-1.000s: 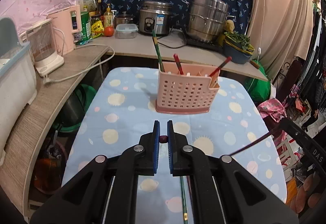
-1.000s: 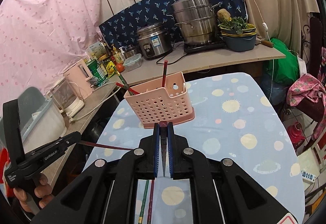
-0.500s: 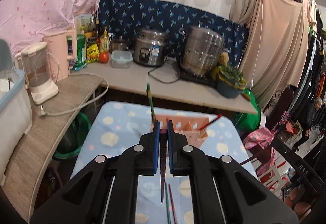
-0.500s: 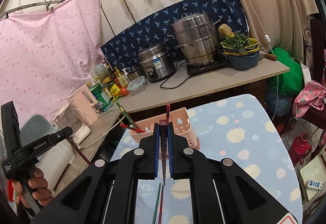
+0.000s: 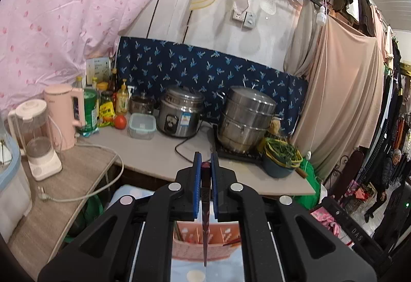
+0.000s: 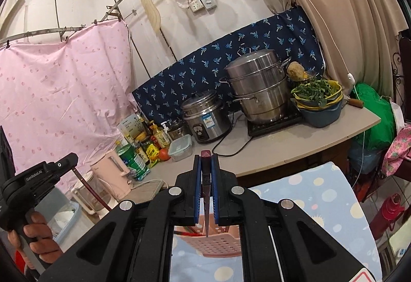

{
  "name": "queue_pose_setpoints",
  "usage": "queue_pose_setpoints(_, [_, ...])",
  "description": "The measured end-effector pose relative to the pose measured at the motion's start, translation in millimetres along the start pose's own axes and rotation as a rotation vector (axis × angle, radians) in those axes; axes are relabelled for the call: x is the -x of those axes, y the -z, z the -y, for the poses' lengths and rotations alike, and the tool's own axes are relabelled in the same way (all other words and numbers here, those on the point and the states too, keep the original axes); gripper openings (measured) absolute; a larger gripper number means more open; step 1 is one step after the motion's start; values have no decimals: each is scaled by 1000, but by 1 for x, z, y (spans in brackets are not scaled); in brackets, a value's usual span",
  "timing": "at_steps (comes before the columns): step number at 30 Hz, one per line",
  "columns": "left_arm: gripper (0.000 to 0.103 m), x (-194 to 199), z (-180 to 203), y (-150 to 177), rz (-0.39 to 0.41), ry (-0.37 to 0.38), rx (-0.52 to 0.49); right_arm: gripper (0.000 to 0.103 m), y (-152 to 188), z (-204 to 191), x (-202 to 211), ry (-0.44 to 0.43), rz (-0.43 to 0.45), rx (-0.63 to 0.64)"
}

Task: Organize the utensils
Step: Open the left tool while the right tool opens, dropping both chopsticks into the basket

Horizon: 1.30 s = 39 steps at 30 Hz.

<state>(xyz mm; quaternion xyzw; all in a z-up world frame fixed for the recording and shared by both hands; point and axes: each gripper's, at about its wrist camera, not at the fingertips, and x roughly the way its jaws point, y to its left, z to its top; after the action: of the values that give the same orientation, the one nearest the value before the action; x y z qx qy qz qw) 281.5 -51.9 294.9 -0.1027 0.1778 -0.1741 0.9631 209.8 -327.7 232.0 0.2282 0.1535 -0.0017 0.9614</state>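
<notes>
Pink perforated utensil basket (image 5: 205, 243) on dotted tablecloth (image 6: 321, 199), near, mostly hidden behind gripper bodies; contents indistinct. Left gripper (image 5: 204, 174) pinches dark red chopstick (image 5: 205, 217), tip down over basket. Right gripper (image 6: 205, 174) pinches second chopstick (image 6: 206, 205), likewise above basket.

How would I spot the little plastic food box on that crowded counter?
Find the grey counter under the dark blue patterned cloth. Left of the rice cooker sits a red tomato; the food box lies between them, the only clear, flat tub with a pale blue lid.
</notes>
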Motion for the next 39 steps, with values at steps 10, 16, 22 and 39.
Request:
queue_pose_setpoints(10, [7, -35, 3, -26, 47, -18, -16, 7, 1, -2, -47, 20, -49, 14])
queue_pose_setpoints(16, [7, -69, -10, 0, -20, -61, -16, 7, 19, 3, -75, 40, -114, 29])
queue_pose_setpoints(22, [7, -102, -28, 34, -109, -101, -3, 7, 44, 3, -101, 59, -185, 53])
queue_pose_setpoints(39, [38, -115, -39, 75, -182, -175, -48, 13, 65, 1, -109, 94, -214, 77])
